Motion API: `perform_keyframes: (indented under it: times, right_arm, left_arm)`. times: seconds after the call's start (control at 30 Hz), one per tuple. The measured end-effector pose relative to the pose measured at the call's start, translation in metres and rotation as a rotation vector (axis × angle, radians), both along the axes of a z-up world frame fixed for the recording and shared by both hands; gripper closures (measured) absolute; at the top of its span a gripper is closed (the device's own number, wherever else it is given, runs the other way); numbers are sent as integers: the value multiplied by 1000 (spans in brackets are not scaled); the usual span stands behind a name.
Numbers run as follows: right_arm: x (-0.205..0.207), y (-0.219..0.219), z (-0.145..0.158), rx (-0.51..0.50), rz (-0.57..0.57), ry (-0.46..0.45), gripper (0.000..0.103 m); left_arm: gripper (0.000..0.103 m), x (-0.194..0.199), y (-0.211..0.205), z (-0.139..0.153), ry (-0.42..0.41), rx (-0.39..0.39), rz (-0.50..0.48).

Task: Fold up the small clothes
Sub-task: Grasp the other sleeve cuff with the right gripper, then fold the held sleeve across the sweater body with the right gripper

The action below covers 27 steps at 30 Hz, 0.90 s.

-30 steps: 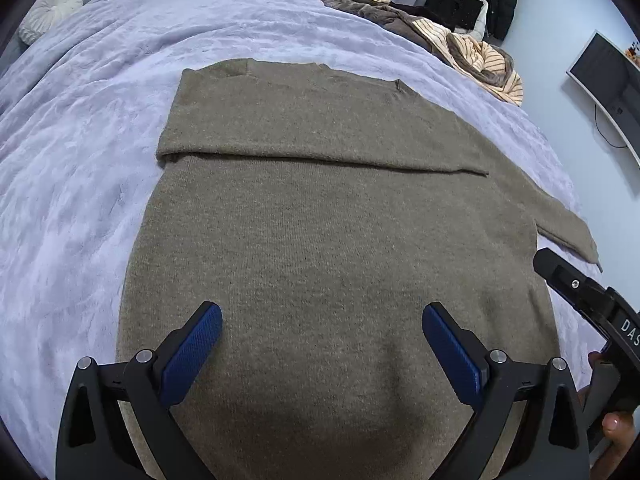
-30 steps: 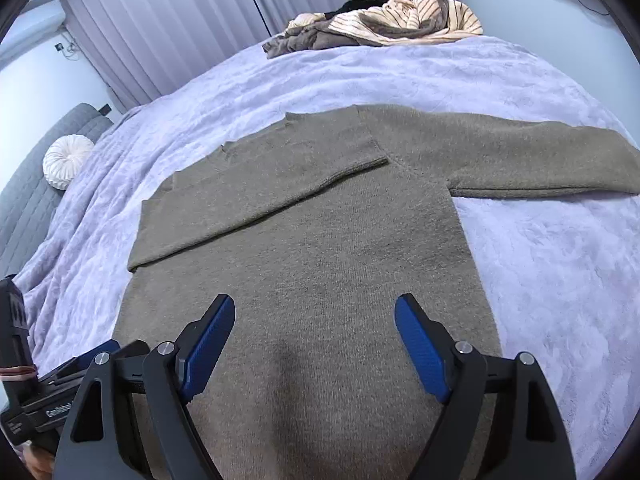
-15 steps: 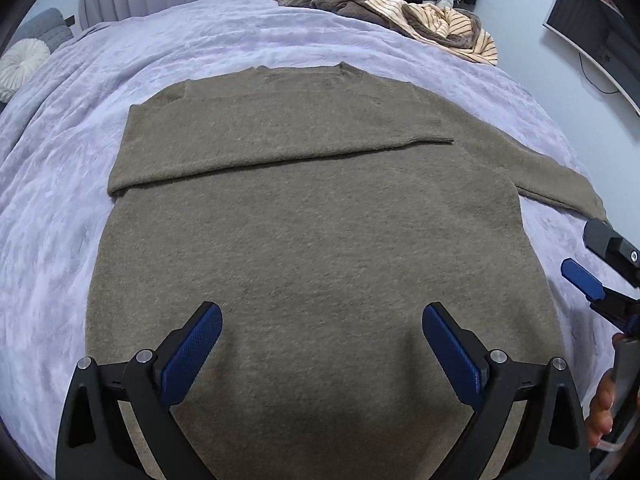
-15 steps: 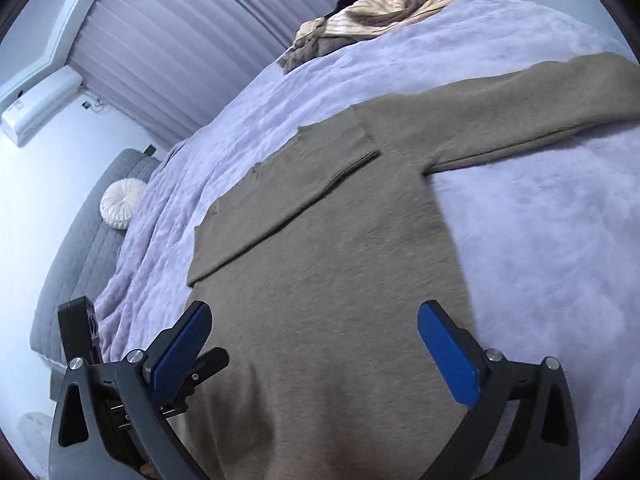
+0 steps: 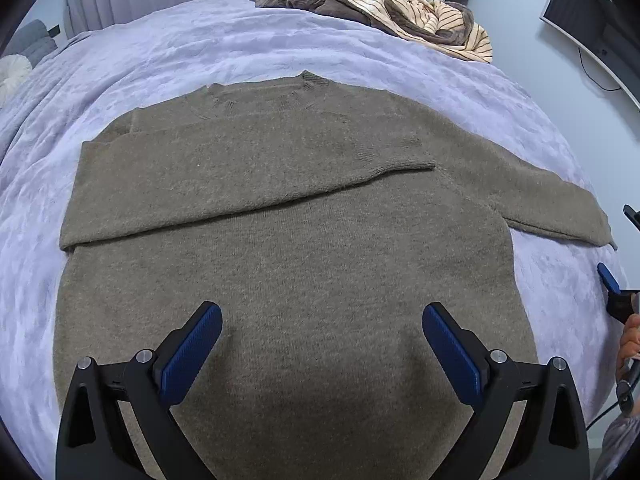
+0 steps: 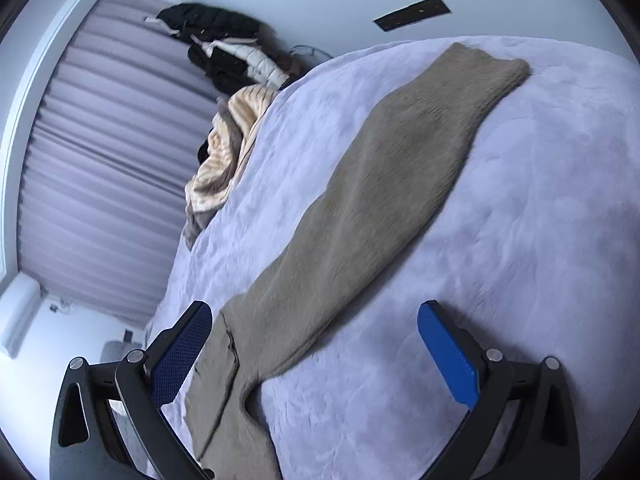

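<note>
An olive-brown knit sweater [image 5: 288, 264] lies flat on the lavender bedspread [image 5: 200, 52]. Its left sleeve [image 5: 248, 176] is folded across the chest. Its right sleeve [image 5: 552, 204] stretches out to the right; it also shows in the right wrist view [image 6: 384, 184], running away from the camera. My left gripper [image 5: 322, 344] is open and empty above the sweater's lower body. My right gripper [image 6: 314, 344] is open and empty, near the base of the outstretched sleeve. Its blue finger [image 5: 608, 278] shows at the right edge of the left wrist view.
A pile of striped and brown clothes [image 5: 400, 8] lies at the far edge of the bed, also in the right wrist view [image 6: 228, 148]. Dark jackets [image 6: 224, 44] hang by the curtains. A monitor [image 5: 588, 20] is on the right wall. A round cushion [image 5: 12, 76] lies far left.
My right gripper has swung right and tilted, from over the sweater's body to facing along the outstretched sleeve. My left gripper has shifted slightly over the lower body. Both stay open.
</note>
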State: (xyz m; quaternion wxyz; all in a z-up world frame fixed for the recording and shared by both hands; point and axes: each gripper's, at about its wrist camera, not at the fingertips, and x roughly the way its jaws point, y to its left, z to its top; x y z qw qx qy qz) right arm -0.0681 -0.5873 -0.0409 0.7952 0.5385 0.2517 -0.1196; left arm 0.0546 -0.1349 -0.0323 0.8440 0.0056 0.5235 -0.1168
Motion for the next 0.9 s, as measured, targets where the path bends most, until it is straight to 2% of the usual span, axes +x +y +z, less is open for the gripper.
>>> perform_keyframes:
  times: [0.13, 0.2, 0.3, 0.37, 0.43, 0.53, 0.67, 0.8, 0.9]
  right_arm:
    - [6, -21, -10, 91, -41, -59, 1]
    - [13, -26, -12, 111, -51, -102, 7]
    - [23, -36, -20, 171, -36, -133, 37]
    - [25, -40, -28, 218, -28, -160, 79]
    - [28, -39, -33, 254, -19, -198, 93]
    - [37, -35, -25, 236, 14, -249, 93]
    - [66, -12, 8, 154, 144, -306, 93]
    - [114, 40, 49, 33, 330, -335, 93]
    - [155, 100, 70, -82, 475, -298, 93]
  left_arm:
    - [3, 10, -9, -6, 24, -7, -9]
    - [3, 13, -11, -8, 36, -12, -16]
    - [3, 16, -11, -11, 48, -17, -32]
    - [3, 17, -10, -11, 47, -16, -38]
    - [3, 19, -6, -10, 39, -17, -42]
    - [3, 25, 1, -9, 27, -16, -31]
    - [3, 32, 18, -8, 27, -44, 4]
    - [3, 36, 43, -7, 10, -67, 46]
    - [3, 35, 64, -7, 2, -63, 73]
